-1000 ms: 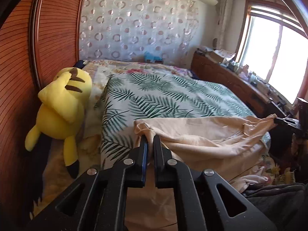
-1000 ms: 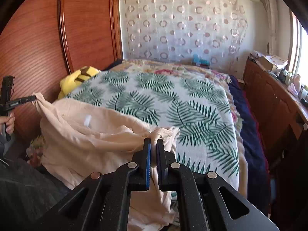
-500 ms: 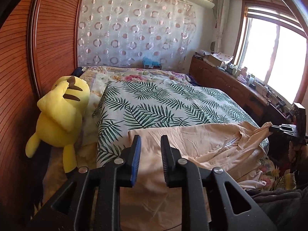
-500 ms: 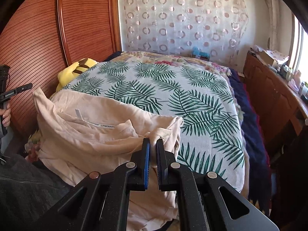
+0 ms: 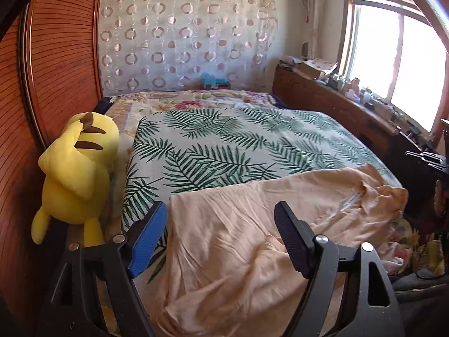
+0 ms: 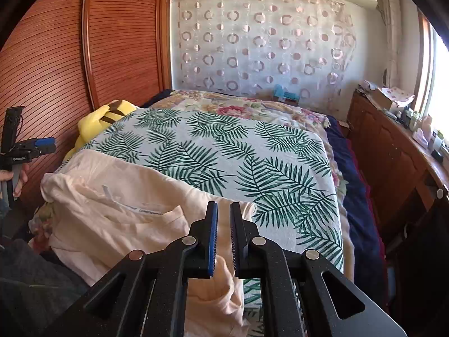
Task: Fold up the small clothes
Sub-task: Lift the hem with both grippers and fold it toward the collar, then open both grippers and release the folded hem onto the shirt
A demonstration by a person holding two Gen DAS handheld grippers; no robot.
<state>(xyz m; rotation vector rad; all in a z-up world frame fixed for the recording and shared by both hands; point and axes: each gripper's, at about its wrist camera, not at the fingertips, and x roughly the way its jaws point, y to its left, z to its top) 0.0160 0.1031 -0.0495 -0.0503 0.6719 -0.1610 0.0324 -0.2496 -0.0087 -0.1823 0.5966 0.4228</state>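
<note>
A pale peach garment point(image 5: 252, 241) lies spread over the near edge of the bed's leaf-print cover point(image 5: 224, 146) and hangs down the front. It also shows in the right wrist view point(image 6: 118, 219), with a white label near its collar. My left gripper point(image 5: 221, 216) is wide open just above the cloth and holds nothing. My right gripper point(image 6: 223, 216) has its jaws a narrow gap apart over the garment's right corner, with no cloth between them. The left gripper shows far left in the right wrist view point(image 6: 42, 144).
A yellow plush toy point(image 5: 75, 174) leans by the wooden sliding wardrobe point(image 5: 56, 70) at the bed's left. A wooden dresser with clutter point(image 5: 336, 101) runs under the window at right. A dotted curtain point(image 6: 266, 45) hangs behind the bed.
Both grippers lowered the garment onto the bed. My left gripper let go and opened wide. My right gripper's jaws parted slightly and released the corner.
</note>
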